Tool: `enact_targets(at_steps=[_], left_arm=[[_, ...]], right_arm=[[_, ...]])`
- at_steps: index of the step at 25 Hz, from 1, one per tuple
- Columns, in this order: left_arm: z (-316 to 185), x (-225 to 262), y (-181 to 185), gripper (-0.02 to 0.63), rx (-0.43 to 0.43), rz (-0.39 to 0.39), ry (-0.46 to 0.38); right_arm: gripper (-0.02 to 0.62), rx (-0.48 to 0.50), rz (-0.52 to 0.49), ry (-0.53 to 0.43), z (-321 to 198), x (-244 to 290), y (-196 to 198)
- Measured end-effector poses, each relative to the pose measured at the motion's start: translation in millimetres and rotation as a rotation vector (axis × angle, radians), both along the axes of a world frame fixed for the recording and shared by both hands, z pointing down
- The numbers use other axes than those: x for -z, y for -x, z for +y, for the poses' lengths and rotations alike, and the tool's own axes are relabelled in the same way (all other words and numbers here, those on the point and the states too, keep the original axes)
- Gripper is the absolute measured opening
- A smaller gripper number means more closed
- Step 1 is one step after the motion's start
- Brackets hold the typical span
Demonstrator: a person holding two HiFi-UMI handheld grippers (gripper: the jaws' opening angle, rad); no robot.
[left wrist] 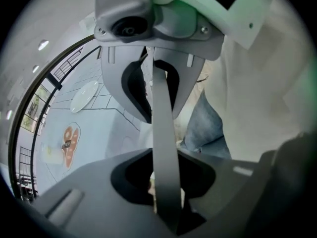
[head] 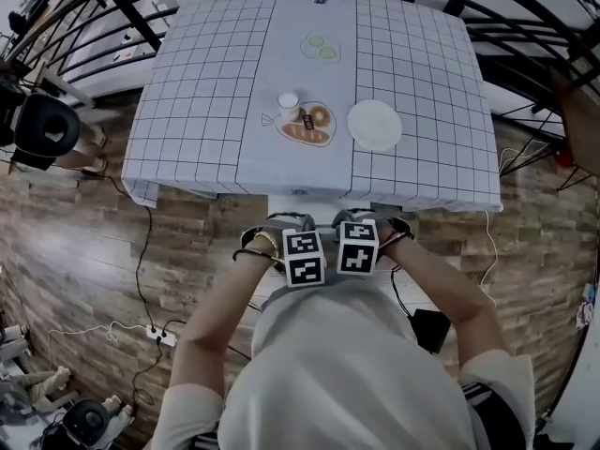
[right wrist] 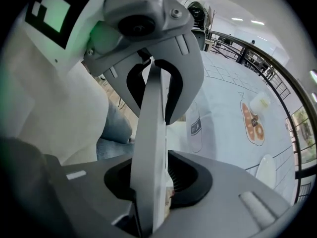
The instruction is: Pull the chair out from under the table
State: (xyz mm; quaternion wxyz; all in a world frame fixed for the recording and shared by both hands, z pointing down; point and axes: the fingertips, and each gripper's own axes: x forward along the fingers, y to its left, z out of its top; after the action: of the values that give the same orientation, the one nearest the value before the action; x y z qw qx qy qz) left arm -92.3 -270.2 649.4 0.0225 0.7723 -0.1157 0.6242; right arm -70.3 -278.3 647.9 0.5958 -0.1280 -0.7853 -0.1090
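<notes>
Where the left gripper (left wrist: 166, 192) straddles the thin grey chair back (left wrist: 162, 118), we see its jaws part-open with gaps on both sides and no grip. The right gripper (right wrist: 148, 192) stands wider over the same edge. The chair is tucked at the near edge of the table with white grid-checked cloth (head: 206, 92). We read "milk" on the printed bottle (right wrist: 196, 128). A small white cup (head: 288, 104) and a round white plate (head: 374, 125) sit on top. A white power strip (head: 161, 336) lies on the floor.
</notes>
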Motion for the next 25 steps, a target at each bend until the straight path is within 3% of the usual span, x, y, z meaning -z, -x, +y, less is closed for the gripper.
enact_targets(at_steps=[4, 8, 25], left_arm=[[-7.0, -6.5, 2.5, 0.095, -0.011, -0.016, -0.001], [-6.3, -9.6, 2.4, 0.089, -0.008, -0.028, 0.006], [-6.1, -9.5, 1.3, 0.081, 0.005, -0.024, 0.013]], right_arm=[[0.105, -0.054, -0.023, 0.045, -3.5, -0.4, 9.5], [0.080, -0.046, -0.010, 0.008, -4.2, -2.1, 8.6], [0.072, -0.035, -0.012, -0.030, -5.1, -2.1, 7.2]])
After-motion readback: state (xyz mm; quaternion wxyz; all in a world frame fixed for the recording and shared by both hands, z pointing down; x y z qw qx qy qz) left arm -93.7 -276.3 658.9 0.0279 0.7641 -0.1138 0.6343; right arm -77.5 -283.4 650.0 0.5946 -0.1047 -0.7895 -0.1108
